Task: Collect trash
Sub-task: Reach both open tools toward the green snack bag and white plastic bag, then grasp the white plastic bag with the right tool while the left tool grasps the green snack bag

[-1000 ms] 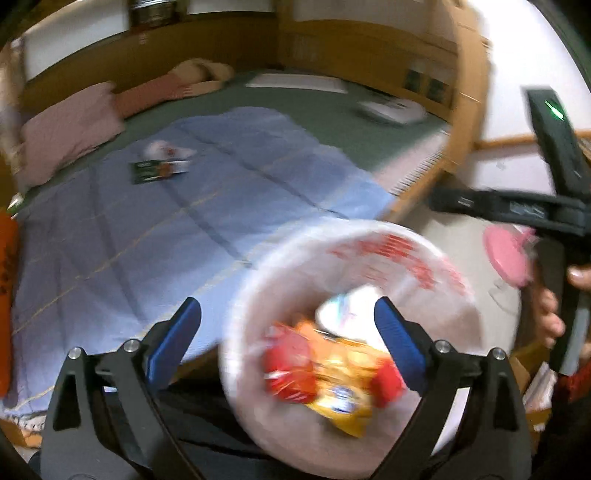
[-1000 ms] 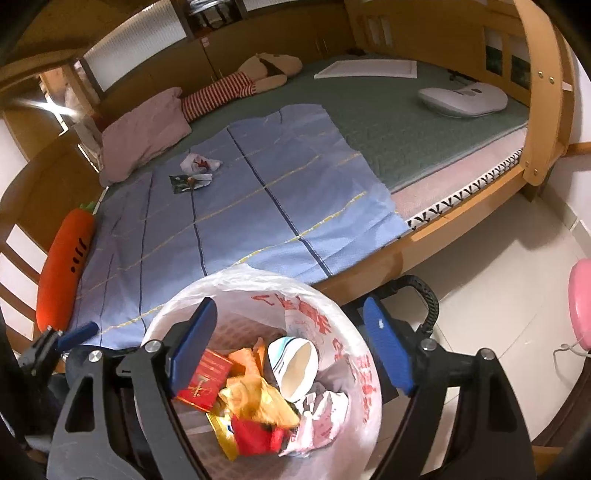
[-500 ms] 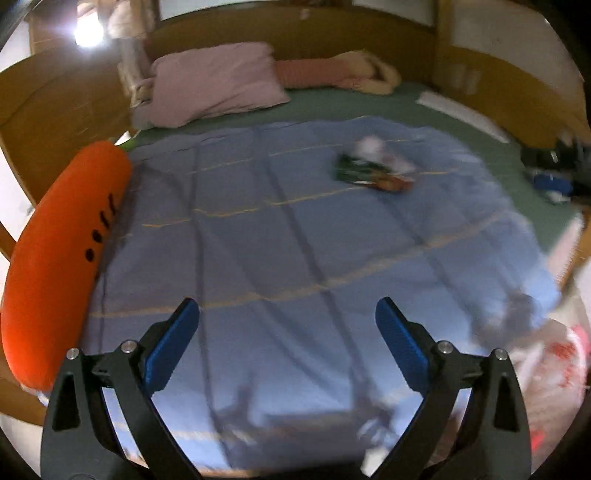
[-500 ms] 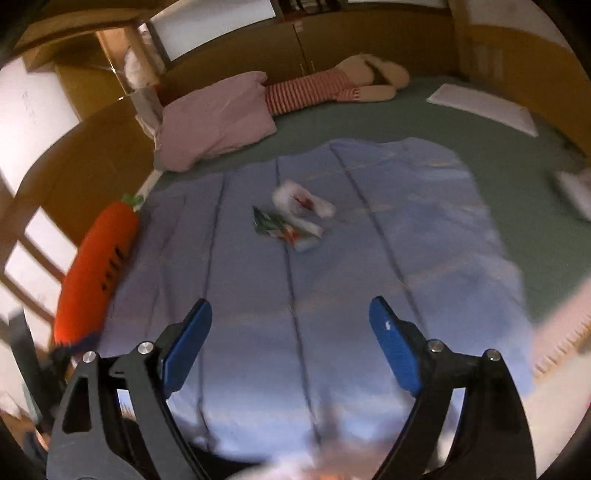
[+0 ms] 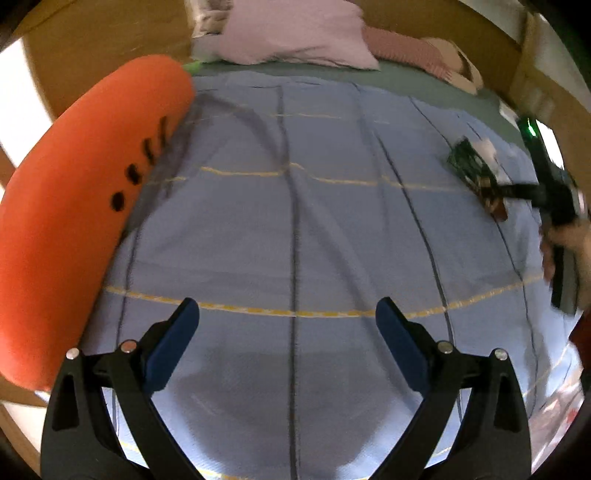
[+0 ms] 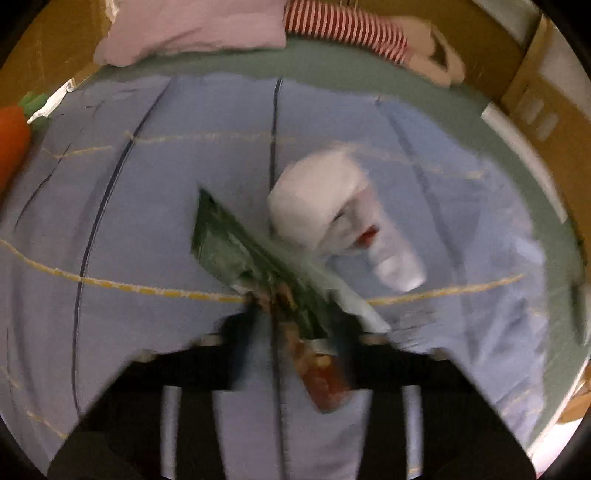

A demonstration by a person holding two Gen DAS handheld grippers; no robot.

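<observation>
A green snack wrapper lies on the blue blanket, with a crumpled white wrapper touching it on the right. My right gripper is down at the green wrapper, its fingers blurred and close together around the wrapper's near end. In the left wrist view the same green wrapper shows at the far right with the right gripper on it. My left gripper is open and empty above the blanket.
A large orange carrot plush lies along the blanket's left edge. A pink pillow and a striped plush toy lie at the head of the bed. Wooden bed walls surround the mattress.
Both grippers swung from the trash bin to the bed. The right gripper dropped down to the green wrapper and its fingers closed in. The left gripper stayed open.
</observation>
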